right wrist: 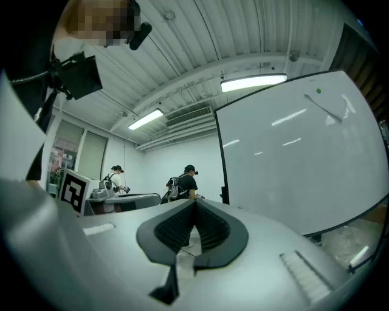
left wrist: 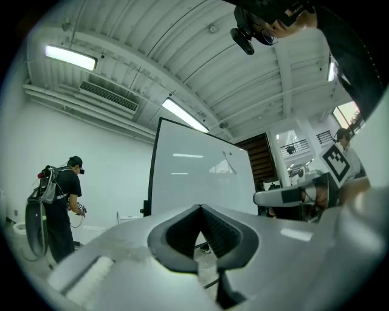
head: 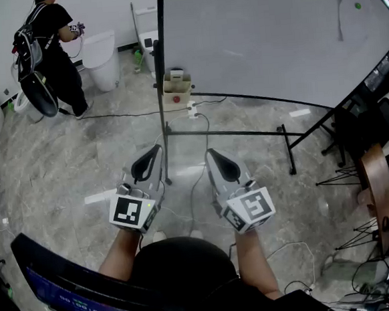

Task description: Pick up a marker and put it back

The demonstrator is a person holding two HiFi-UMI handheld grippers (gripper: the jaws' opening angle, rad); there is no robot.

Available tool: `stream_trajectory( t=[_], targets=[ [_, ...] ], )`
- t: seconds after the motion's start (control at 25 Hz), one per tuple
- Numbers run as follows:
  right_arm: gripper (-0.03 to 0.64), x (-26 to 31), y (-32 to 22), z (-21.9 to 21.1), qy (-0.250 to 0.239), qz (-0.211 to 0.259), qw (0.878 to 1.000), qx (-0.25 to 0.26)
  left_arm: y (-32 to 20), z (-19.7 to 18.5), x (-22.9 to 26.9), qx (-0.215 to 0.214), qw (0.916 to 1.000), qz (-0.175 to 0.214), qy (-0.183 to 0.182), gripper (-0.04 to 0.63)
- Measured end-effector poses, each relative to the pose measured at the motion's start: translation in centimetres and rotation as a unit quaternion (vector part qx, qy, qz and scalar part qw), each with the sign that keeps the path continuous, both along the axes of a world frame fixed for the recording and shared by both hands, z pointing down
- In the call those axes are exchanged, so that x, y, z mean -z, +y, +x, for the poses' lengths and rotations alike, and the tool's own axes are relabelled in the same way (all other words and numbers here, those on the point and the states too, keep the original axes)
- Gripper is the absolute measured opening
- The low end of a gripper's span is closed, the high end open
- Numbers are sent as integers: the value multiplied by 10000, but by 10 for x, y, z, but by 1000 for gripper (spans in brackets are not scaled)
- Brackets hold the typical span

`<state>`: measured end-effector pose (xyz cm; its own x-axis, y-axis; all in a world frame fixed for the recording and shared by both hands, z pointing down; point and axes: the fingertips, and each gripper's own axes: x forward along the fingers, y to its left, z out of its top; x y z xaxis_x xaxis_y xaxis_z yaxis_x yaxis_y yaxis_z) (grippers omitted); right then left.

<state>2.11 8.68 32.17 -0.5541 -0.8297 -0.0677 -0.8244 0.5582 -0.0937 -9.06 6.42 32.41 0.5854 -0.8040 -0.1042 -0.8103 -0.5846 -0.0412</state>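
Note:
No marker shows in any view. The whiteboard (head: 266, 38) stands on its black frame ahead of me, with a thin drawn line and a small green dot (head: 356, 6) near its top right corner. It also fills the middle of the left gripper view (left wrist: 194, 176) and the right side of the right gripper view (right wrist: 298, 158). My left gripper (head: 155, 150) and right gripper (head: 211, 152) hang side by side, low over the floor and short of the board's stand. Both are shut and hold nothing, their black pads meeting at the tips (left wrist: 200, 208) (right wrist: 196, 202).
A person (head: 52, 48) with a backpack stands at the far left beside white toilets (head: 101, 58). A cardboard box (head: 176, 87) and a power strip (head: 192, 109) lie by the board's foot (head: 246, 132). Cables cross the marble floor. Chairs and stands (head: 377, 170) crowd the right side.

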Motion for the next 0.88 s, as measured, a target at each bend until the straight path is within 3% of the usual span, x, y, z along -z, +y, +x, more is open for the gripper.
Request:
stream_trajectory(
  t=[0.48, 0.88],
  targets=[
    [9, -5, 0, 13, -211, 32, 9997, 73, -1, 15, -7, -31, 10000, 37, -53, 3],
    [9, -19, 4, 48, -259, -162, 9995, 109, 0, 35, -18, 51, 9999, -125, -17, 3]
  ],
)
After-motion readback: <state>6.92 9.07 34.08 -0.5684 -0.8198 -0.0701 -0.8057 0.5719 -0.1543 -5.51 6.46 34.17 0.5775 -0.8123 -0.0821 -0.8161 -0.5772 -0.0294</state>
